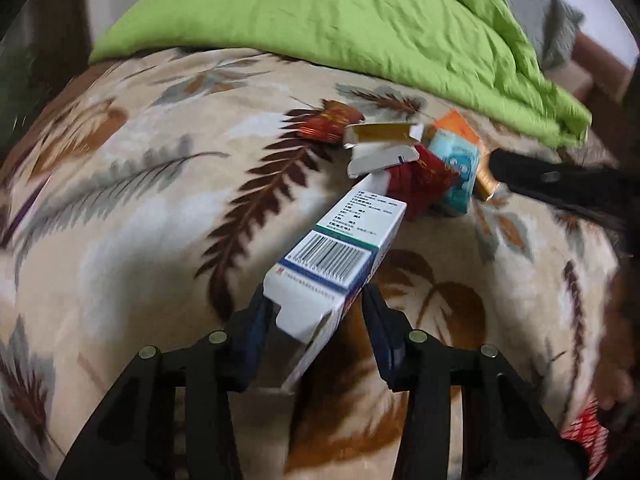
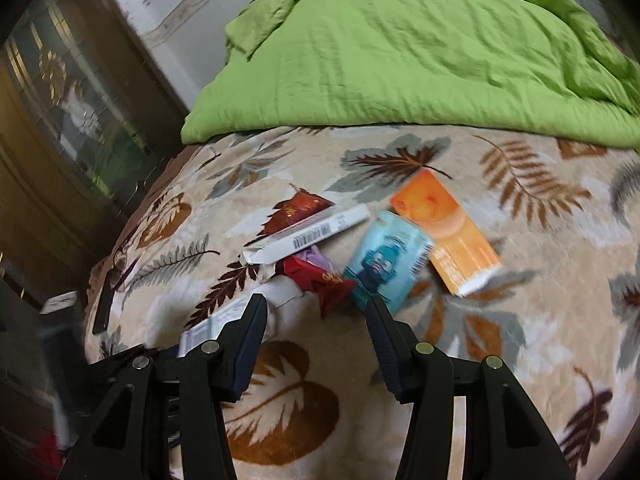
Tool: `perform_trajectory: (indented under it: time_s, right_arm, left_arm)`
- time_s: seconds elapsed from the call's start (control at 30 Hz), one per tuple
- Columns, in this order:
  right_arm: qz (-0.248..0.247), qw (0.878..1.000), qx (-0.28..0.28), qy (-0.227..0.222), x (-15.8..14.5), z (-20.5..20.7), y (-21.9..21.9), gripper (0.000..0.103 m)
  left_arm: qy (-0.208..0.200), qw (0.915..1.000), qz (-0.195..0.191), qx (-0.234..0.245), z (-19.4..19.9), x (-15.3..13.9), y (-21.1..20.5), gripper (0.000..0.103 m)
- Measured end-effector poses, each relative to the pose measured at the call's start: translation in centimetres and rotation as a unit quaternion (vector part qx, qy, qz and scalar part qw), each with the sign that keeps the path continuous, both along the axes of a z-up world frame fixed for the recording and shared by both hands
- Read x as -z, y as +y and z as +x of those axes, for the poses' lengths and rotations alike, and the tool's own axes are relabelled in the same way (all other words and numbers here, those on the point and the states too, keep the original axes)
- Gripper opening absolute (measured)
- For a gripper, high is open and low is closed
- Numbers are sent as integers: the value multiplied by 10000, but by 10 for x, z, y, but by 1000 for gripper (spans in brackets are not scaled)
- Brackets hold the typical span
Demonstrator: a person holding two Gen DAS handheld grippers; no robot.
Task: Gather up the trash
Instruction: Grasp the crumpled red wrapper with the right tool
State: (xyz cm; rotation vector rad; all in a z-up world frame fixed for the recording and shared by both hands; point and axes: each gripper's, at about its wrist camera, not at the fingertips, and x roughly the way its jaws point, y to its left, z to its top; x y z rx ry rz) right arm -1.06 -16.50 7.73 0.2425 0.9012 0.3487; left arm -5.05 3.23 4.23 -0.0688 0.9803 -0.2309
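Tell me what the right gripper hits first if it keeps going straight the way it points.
Probably the red wrapper lying between the right gripper fingers' line, with the light blue box just beside it; depth is hard to judge.

a home bedroom: leaf-print blanket, rumpled green duvet, wooden cabinet

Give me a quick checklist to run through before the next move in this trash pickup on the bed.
1. White barcode box between the left gripper fingers: ok.
2. Both pads pressing on it: cannot tell; a gap shows beside one finger.
3. Box's far end free of the pile: not ok; it lies against the red wrapper.
4. Right gripper open and empty: ok.
5. Blanket cleared of trash: not ok; blue packet and orange box lie there.
6. Bin located: cannot tell; neither view shows one.
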Motion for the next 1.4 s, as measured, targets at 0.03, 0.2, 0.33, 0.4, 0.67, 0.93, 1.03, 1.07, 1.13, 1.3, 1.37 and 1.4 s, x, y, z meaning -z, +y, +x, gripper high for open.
perform_trajectory:
  time_s: [0.03,0.2,0.33,0.4,0.67,0.93,1.03,1.07,1.13,1.3,1.37,1.4]
  right_arm:
    - [-88,9999,-64,-11,2,4,3,55]
    - [-597,9966,-561,8,16,29,25,55]
    - [-905,9942,-583,-8,29,39,36,40]
    - [-886,9949,-483,-20,29,37,33,27]
    - [-650,9974,-218,-199,4,-21,11,3]
    - [-219,9996,84,177,13,-81,-5,3]
    - [-64,9994,172,306,22,-88,-9,3]
    - [-43,9992,177,348,25,-88,-9,3]
    - [18,9991,139,410,29,-90,-9,4]
    - [-169,9993,90,327,28,-92,-3,5]
    - [-269,9992,22,310,26,-92,0,7]
    - [-305,9991,14,303,26,-93,1,8]
  left_arm:
    - [-89,9999,-37,-80,-5,-4,3,44]
    - [-515,9969,82,-593,-12,-17,17,44]
    - [-222,9974,21,-692,-3,-6,24,44]
    - [-133,9977,6,-663,-1,-3,24,44]
    - [-18,9995,84,-320,-6,1,11,45]
    - [-197,9984,524,-100,-4,2,-11,59]
    - [-26,9980,612,-135,8,10,-13,59]
    - [-3,9980,604,-196,10,12,-11,54]
    - [-12,9980,591,-210,12,12,-9,49]
    - [-57,9978,624,-220,12,11,-6,47]
    - [-72,9978,621,-212,10,10,-7,47]
    - [-88,9979,608,-218,9,9,-6,47]
